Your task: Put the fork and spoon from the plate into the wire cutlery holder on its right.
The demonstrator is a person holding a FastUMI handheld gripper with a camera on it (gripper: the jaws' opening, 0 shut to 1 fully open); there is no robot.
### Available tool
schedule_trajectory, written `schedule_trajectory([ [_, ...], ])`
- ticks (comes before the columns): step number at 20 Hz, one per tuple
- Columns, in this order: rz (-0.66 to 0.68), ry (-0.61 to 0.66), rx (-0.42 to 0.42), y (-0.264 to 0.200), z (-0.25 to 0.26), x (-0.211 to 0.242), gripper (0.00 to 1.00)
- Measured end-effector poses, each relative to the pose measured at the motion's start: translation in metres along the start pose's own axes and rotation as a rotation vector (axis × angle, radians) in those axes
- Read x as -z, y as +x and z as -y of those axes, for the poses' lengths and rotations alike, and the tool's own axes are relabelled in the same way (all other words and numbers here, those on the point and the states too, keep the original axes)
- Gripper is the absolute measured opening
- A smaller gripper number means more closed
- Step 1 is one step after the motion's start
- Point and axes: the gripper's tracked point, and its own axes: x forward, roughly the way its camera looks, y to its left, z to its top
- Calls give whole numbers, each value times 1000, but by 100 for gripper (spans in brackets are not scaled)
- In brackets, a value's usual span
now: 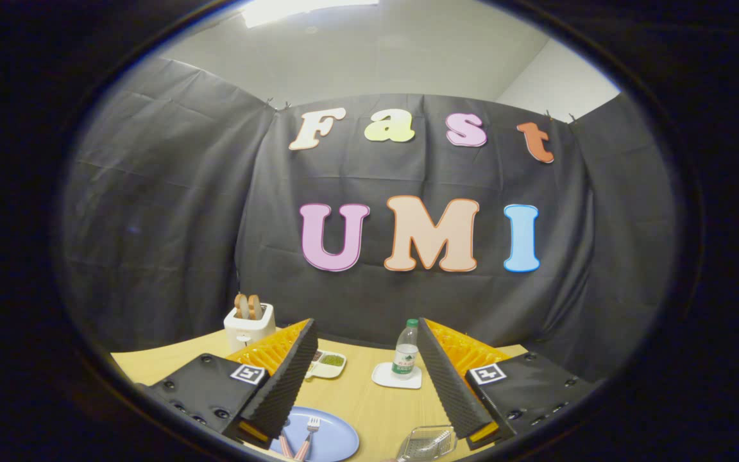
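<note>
Nearest, the gripper [367, 375] hangs over the wooden bench [369, 401] with its two fingers [289, 378] spread wide and nothing between them; each finger has a black ribbed pad, an orange back and a small black-and-white square marker on its base. Just below the left finger lies a blue plate [334, 443], with a fork [308, 436] on it, tines pointing away, and a second pink handle [284, 444] beside it whose head is hidden. To the plate's right, beneath the right finger, sits the wire cutlery holder [428, 441], partly cut off. Farther on, between the fingers, a clear water bottle [406, 350] with a green cap stands upright on a white square coaster [387, 377]; its green-and-white label is too small to read. Left of it is a small white dish [328, 363] holding something green. Beyond the left finger stands a white toaster [249, 326] with two slices of bread [248, 307] sticking up.
</note>
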Motion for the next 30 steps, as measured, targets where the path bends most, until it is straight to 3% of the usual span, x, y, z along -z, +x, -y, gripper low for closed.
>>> schedule_trajectory([
  [12, -114, -39, -74, 2, -24, 42, 99],
  [24, -351, -139, -189, -8, -59, 143, 99],
  [30, -524, -62, -203, -20, -65, 203, 99],
])
